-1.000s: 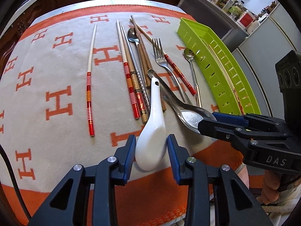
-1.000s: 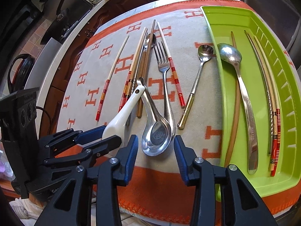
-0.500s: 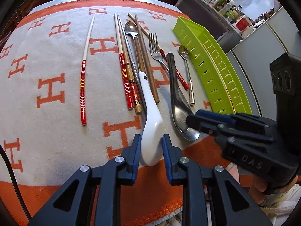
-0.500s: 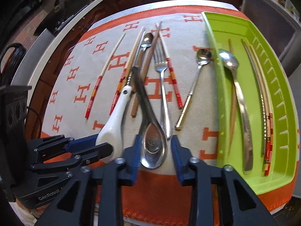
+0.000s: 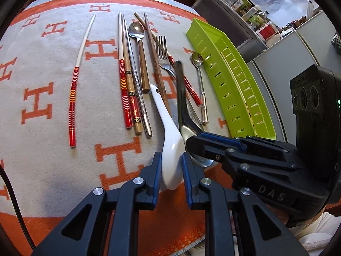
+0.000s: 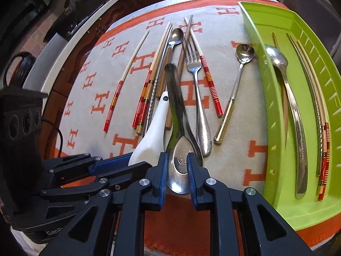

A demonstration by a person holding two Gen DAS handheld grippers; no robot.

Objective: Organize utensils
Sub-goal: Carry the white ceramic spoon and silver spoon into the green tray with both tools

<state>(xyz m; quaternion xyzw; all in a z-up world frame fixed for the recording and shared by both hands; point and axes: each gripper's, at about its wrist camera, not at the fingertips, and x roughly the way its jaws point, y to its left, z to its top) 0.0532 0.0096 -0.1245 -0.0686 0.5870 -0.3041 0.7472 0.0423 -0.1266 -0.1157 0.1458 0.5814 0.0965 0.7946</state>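
The white spoon point(image 5: 170, 140) looks like glossy glazed ceramic. Beside it, the ladle-shaped spoon point(image 6: 183, 160) is polished metal, mirror-bright in its bowl. The cloth point(image 5: 42, 85) beneath is soft, matt and slightly fuzzy. The green tray point(image 6: 298, 213) is smooth plastic. One spoon point(image 5: 140, 59) has a wooden handle; the fork point(image 6: 197, 89) is shiny steel.

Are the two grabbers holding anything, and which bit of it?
Yes. The left gripper has just been closing its jaws on the white spoon, at the bowl end. The right gripper has just been closing on the metal spoon, also at its bowl.
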